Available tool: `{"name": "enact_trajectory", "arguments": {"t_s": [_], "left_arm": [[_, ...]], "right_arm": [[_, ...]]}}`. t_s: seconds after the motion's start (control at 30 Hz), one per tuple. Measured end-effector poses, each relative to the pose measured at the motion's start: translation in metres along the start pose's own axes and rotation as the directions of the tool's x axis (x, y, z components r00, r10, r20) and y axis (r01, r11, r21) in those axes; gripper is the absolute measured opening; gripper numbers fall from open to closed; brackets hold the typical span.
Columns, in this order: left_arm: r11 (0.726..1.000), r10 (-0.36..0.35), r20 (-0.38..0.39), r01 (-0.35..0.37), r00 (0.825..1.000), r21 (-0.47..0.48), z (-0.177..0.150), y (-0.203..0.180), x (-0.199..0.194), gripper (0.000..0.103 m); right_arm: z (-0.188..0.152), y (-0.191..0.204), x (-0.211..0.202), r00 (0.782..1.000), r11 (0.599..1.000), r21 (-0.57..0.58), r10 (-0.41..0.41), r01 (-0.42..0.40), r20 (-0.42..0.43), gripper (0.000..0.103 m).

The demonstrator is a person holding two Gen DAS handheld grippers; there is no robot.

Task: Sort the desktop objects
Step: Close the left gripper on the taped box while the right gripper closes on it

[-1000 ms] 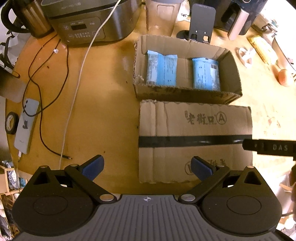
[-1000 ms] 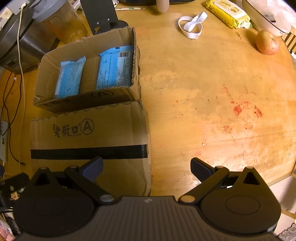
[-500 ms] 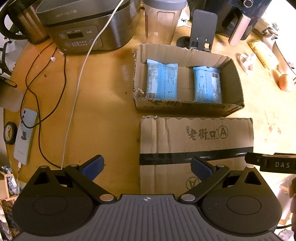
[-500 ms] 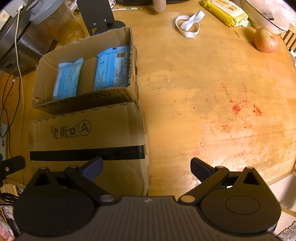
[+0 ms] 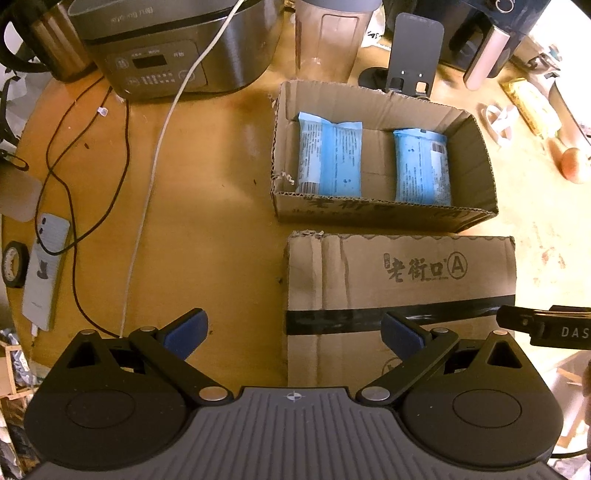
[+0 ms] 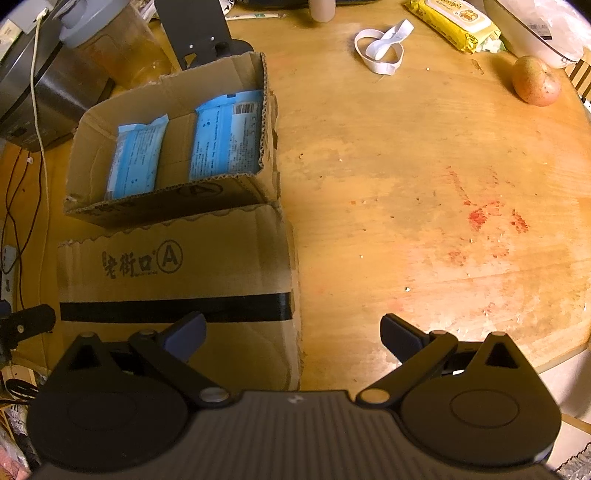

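- The table (image 6: 424,177) was the largest thing before you: round, wooden, with red stains on its right part.
- A cooker (image 5: 177,48) stood at the far left, a white cord (image 5: 155,177) draped over it and trailing across the wood toward you.
- A flap (image 5: 399,288) of cardboard lay flat just in front of the box, printed with an "A" in a circle and crossed by a black tape band.
- The box (image 5: 380,214) sat open-topped behind that flap, touching it along the near wall.
- Inside the box lay two blue packets, flat and side by side with a gap of bare cardboard between them: the left packet (image 5: 328,155) toward the left wall, the right packet (image 5: 421,170) toward the right end.
- Your left gripper (image 5: 294,328) hung above the flap's left edge with its fingers spread wide and nothing between them.
- Your right gripper (image 6: 293,332) hung over the flap's right edge, likewise spread wide and empty.
- A jug (image 5: 332,37) with a grey lid and a dark stand (image 5: 413,55) stood just behind the box.
- A phone (image 5: 46,273) lay near the left rim, a black cable (image 5: 74,221) crossing it, with a tape roll (image 5: 14,264) just beside it.
- A yellow pack (image 6: 454,22), a white strap (image 6: 380,48) and an apple (image 6: 535,81) lay at the far right, well apart from the box.
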State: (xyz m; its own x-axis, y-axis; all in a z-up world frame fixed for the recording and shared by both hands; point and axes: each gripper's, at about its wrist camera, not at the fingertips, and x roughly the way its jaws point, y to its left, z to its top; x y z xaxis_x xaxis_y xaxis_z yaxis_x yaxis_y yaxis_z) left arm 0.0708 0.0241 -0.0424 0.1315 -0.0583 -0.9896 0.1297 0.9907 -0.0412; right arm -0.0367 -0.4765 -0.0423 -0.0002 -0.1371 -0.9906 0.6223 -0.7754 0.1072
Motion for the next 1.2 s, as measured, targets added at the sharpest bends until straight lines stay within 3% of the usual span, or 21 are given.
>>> {"name": "enact_trajectory", "arguments": {"t_s": [0.1,0.2,0.43,0.63,0.77,0.83,1.07,1.2], "left_arm": [[1.000,-0.024,0.003,0.024,1.000,-0.004,0.000,0.006,0.004,0.103],[0.995,-0.093,0.005,0.093,0.996,-0.019,-0.001,0.015,0.011,0.103],[0.969,-0.242,0.014,0.242,0.970,-0.047,-0.005,0.042,0.033,0.103],[0.924,-0.383,0.009,0.383,0.924,-0.010,-0.010,0.062,0.050,0.102],[0.883,-0.469,0.024,0.469,0.883,0.023,-0.012,0.071,0.055,0.102],[0.870,-0.494,0.030,0.493,0.869,0.025,-0.013,0.074,0.058,0.102],[0.853,-0.522,0.029,0.522,0.852,0.021,-0.010,0.078,0.061,0.102],[0.845,-0.535,0.021,0.535,0.845,0.010,-0.009,0.081,0.065,0.089]], "right_arm": [[0.001,-0.004,0.003,0.999,0.999,-0.008,0.039,-0.039,0.008,0.103],[0.002,-0.012,0.007,0.994,0.994,0.002,0.105,-0.105,0.012,0.103],[0.006,-0.040,0.018,0.964,0.965,0.005,0.260,-0.261,0.047,0.103],[0.007,-0.062,0.032,0.931,0.932,-0.055,0.362,-0.359,0.042,0.103],[0.006,-0.074,0.038,0.910,0.910,-0.055,0.413,-0.411,0.038,0.103],[0.006,-0.076,0.040,0.904,0.904,-0.054,0.425,-0.423,0.034,0.103],[0.004,-0.078,0.037,0.893,0.890,-0.087,0.450,-0.447,0.016,0.099],[0.005,-0.077,0.034,0.887,0.883,-0.101,0.462,-0.458,0.015,0.092]]}}
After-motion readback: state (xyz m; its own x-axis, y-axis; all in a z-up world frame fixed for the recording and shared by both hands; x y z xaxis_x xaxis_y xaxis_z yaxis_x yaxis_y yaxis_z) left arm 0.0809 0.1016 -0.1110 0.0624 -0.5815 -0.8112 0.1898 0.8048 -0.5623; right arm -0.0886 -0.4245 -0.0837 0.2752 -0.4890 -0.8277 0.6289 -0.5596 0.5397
